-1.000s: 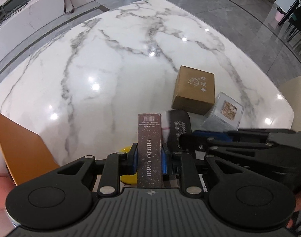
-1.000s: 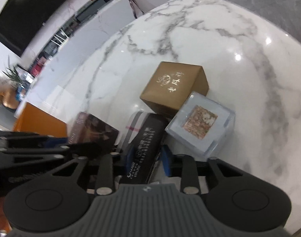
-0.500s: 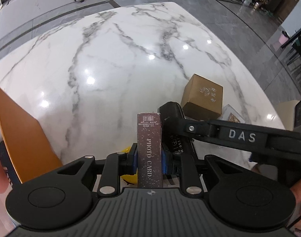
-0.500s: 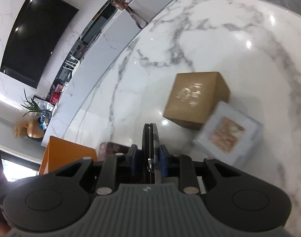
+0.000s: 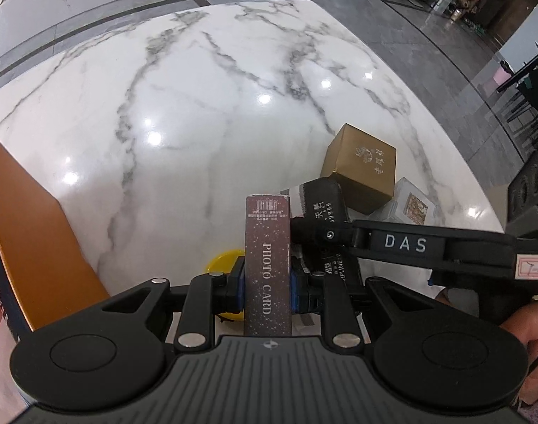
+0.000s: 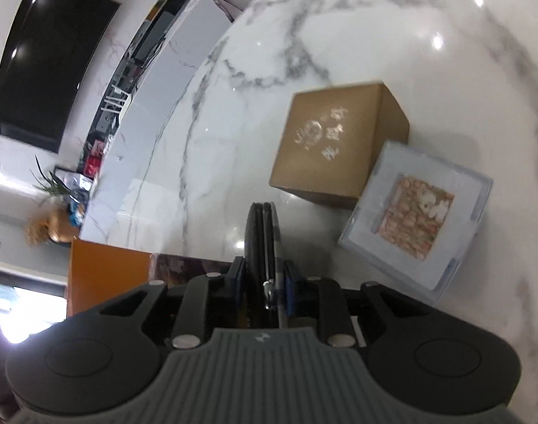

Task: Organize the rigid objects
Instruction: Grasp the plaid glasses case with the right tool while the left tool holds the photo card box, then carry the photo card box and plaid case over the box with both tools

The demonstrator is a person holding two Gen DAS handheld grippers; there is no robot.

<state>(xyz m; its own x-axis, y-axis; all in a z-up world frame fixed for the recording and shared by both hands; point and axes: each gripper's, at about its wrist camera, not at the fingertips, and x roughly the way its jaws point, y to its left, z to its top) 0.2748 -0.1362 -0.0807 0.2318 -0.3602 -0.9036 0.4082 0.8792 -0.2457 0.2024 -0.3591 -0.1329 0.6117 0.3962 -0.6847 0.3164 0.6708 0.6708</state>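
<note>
My left gripper (image 5: 267,279) is shut on a dark maroon box (image 5: 267,247) lettered PHOTO CARD, which stands on end between the pads. Just to its right, my right gripper (image 5: 318,233) reaches in from the right with a flat black case (image 5: 323,208) that has white lettering. In the right wrist view this gripper (image 6: 263,275) has the black case (image 6: 258,233) edge-on between its jaws; they are closing and the pads press on it. A gold cube box (image 6: 336,145) and a clear box with a patterned insert (image 6: 417,219) sit side by side on the marble table (image 5: 198,106).
An orange box (image 5: 25,247) stands at the left table edge, with a hand at its side. A yellow disc (image 5: 223,261) lies under my left gripper. A person's fingers (image 5: 530,328) hold the right gripper's handle. Grey floor surrounds the table.
The right gripper has rolled, so the black case now stands edge-on between its jaws, and it has moved in close beside the photo card box. The left gripper's hold is unchanged.
</note>
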